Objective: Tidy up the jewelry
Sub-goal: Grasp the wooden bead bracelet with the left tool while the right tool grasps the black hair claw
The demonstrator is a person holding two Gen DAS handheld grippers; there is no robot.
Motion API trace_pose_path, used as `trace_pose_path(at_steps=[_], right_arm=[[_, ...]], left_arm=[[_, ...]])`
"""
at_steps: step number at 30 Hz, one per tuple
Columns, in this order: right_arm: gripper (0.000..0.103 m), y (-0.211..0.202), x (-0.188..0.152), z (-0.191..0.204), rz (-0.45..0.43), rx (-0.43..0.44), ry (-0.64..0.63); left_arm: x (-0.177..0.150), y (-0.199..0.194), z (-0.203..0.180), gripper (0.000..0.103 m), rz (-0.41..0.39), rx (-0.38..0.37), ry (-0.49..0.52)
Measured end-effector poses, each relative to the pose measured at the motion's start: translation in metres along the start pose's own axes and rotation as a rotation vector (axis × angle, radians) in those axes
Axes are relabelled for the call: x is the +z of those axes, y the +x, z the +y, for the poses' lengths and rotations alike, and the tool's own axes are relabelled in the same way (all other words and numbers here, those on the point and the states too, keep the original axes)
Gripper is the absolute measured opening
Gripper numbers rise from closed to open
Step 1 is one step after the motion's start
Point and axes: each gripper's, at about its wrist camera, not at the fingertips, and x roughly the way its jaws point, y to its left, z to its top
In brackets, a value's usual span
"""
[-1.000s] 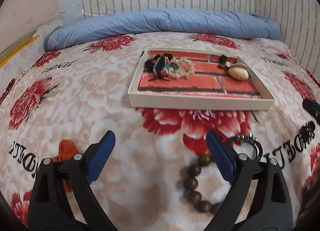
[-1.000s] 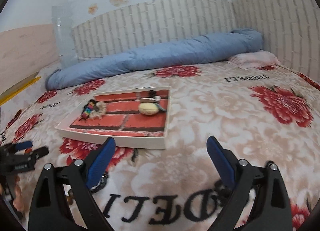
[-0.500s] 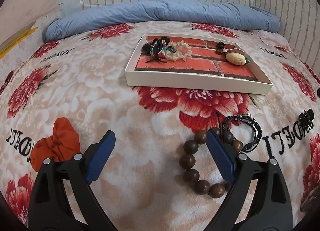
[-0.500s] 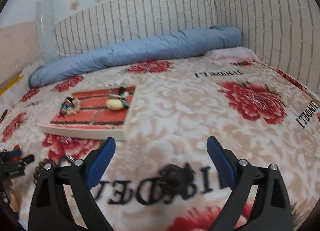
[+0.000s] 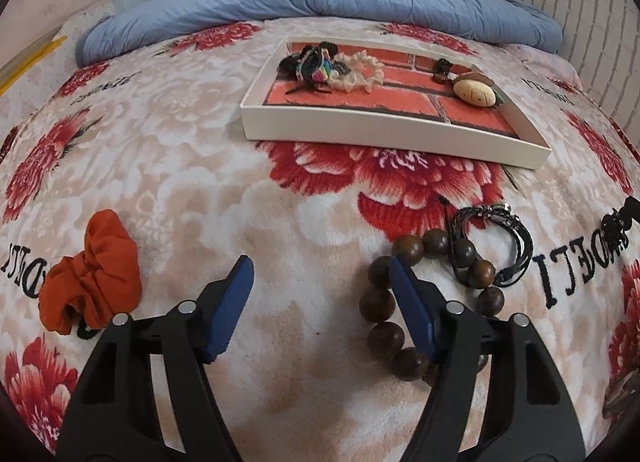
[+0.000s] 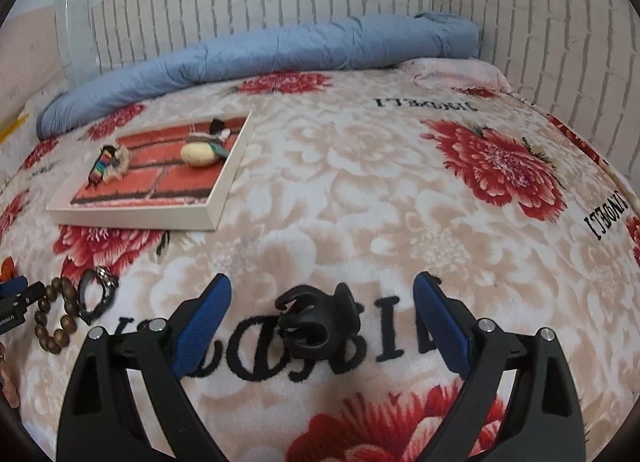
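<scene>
A white box with a brick-print floor (image 5: 384, 135) (image 6: 132, 218) lies on the bed and holds hair ties, a cream braided ring (image 5: 360, 72) and a cream oval pendant (image 5: 474, 93). My left gripper (image 5: 322, 274) is open low over the blanket; its right finger overlaps a brown wooden bead bracelet (image 5: 380, 304). A black cord bracelet (image 5: 516, 246) lies over the beads. An orange scrunchie (image 5: 94, 274) lies at the left. My right gripper (image 6: 322, 302) is open with a black claw hair clip (image 6: 310, 320) lying between its fingers.
A rolled blue quilt (image 5: 320, 2) runs along the far edge of the bed against the brick-pattern wall. The floral blanket (image 6: 360, 190) covers the bed. The black clip also shows at the right edge of the left wrist view (image 5: 620, 222).
My left gripper has drawn back and lowered, so the beads and scrunchie came fully into view. My right gripper swung right and down until the black claw clip sits between its fingers.
</scene>
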Motion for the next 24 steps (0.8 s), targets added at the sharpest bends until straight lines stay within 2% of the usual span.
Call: trace_pose_path(at_steps=[4,15,21,22,24], right_arm=[[0.09,0.009,-0.003,0.001,0.064,-0.002,-0.011],[0.089,0.025,-0.011,-0.005,0.122,-0.008,0.003],[0.071,0.035,-0.008,-0.001,0.145,-0.016,-0.019],[0.065,0.037,-0.008,-0.001,0.152,-0.014,-0.019],[0.061,0.039,-0.009,-0.001,0.163,-0.012,-0.013]], left_arm=[[-0.002,-0.001,-0.003,0.067,0.011,-0.005,0.005],[-0.006,0.011,-0.012,0.065,0.07,-0.001,0.001],[-0.004,0.016,-0.014,0.055,0.078,0.009,0.0],[-0.004,0.016,-0.015,0.051,0.076,0.007,0.004],[-0.003,0.018,-0.017,0.042,0.071,0.004,0.016]])
